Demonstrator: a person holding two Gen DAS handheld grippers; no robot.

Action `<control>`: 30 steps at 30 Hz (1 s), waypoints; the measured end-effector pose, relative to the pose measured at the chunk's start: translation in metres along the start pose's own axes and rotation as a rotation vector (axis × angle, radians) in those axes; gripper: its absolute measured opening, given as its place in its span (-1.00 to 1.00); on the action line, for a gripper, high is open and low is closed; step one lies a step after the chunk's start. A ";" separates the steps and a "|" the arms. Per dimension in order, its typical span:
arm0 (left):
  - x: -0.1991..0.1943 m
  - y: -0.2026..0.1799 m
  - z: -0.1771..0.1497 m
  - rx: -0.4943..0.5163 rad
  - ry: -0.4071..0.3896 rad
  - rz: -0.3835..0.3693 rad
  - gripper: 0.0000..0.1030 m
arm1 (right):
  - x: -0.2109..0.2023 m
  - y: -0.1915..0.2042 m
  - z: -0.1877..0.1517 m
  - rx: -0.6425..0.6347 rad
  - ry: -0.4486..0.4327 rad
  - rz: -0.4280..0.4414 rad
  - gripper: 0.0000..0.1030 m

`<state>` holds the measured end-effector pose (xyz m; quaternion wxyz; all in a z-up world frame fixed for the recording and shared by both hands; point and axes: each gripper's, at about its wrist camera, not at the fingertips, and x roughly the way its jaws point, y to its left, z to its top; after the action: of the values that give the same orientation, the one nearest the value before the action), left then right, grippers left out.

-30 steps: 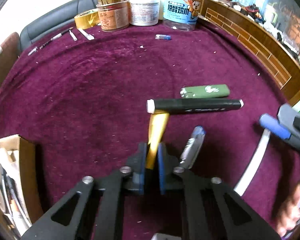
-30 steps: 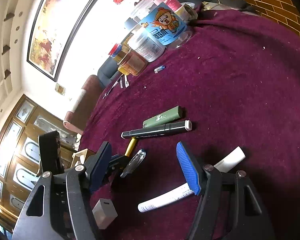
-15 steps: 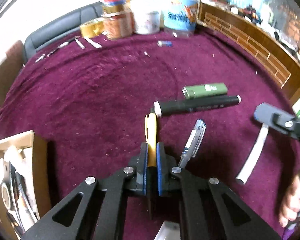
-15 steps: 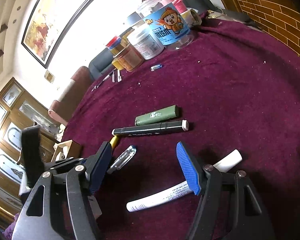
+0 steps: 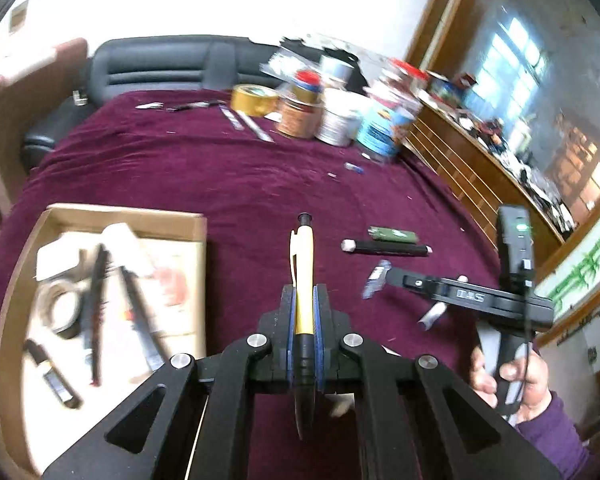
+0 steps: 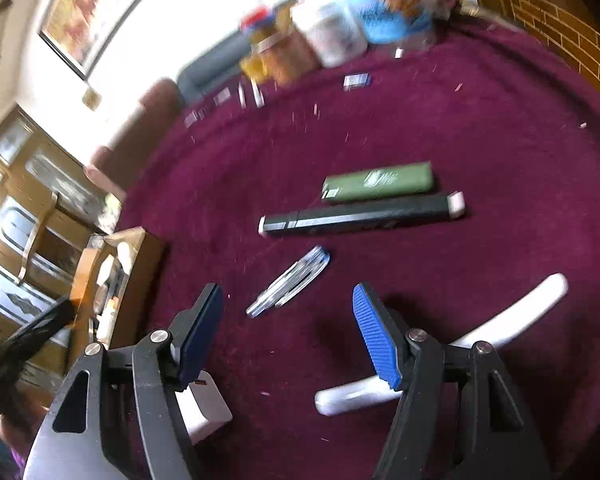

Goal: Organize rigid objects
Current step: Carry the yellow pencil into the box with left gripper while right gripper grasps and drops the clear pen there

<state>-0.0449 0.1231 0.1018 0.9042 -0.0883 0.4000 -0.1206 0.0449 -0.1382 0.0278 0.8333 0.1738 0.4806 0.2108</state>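
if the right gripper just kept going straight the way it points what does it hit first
Most likely the clear pen, lying on the cloth just ahead between the open right gripper pads; the black marker lies beyond. Depth is uncertain.

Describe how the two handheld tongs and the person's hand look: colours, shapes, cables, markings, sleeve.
Both tongs are black, with triangular cut-outs in the arms and silver round bolts at the joints. The left tongs and right tongs carry blue ribbed pads. In the left view the right unit bears white lettering, a black box with a green light and a thin black cable. The hand is bare, its sleeve purple.
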 end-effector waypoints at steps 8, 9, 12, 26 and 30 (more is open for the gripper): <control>-0.046 0.087 -0.035 -0.108 -0.028 0.161 -0.89 | 0.045 0.053 0.001 -0.126 0.031 -0.296 -0.32; -0.050 0.096 -0.040 -0.126 -0.024 0.173 -0.89 | 0.048 0.056 0.000 -0.147 0.026 -0.338 -0.61; -0.056 0.124 -0.057 -0.184 -0.001 0.203 -0.89 | 0.045 0.052 -0.002 -0.139 0.008 -0.343 -0.76; -0.036 0.188 -0.099 -0.373 0.101 0.289 -0.88 | -0.007 0.111 -0.019 -0.126 -0.008 -0.059 -0.75; -0.038 0.191 -0.096 -0.382 0.102 0.298 -0.67 | 0.001 0.147 -0.035 -0.172 0.041 0.022 -0.74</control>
<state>-0.1130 0.3100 0.0153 0.8575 -0.1915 0.4694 0.0876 -0.0122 -0.0095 0.0832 0.8328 0.1027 0.4756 0.2640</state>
